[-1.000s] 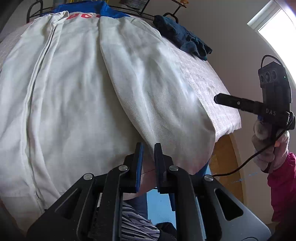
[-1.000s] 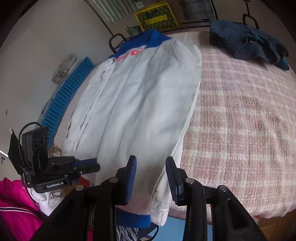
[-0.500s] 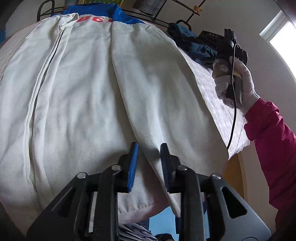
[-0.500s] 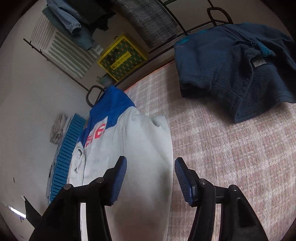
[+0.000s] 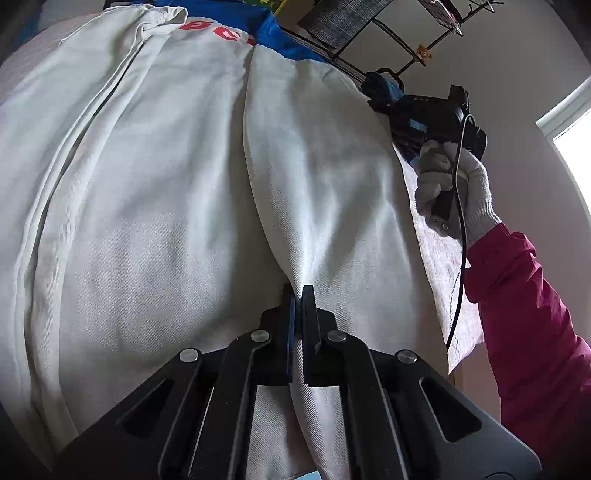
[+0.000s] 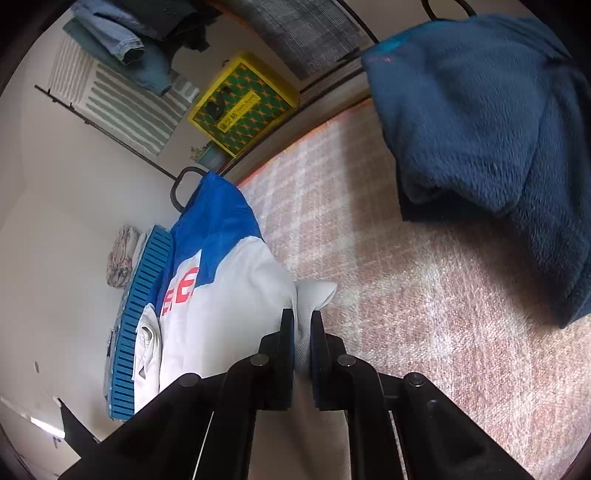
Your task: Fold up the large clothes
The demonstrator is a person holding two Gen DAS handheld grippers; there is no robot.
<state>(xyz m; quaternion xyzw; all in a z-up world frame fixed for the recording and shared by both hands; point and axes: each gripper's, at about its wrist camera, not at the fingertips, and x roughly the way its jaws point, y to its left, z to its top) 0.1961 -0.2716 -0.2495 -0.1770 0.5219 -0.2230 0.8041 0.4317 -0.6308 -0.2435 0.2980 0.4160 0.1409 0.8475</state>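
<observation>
Each hand-held gripper, left (image 5: 298, 291) and right (image 6: 302, 317), has just clenched on the white jacket's (image 5: 166, 184) fabric atop the checked bed (image 6: 424, 314).

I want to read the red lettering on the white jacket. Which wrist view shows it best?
The right wrist view: the red lettering sits unobstructed below the blue yoke on the white jacket, though distorted. In the left wrist view, the lettering lies at the far top edge, partly hidden by a fold.
</observation>
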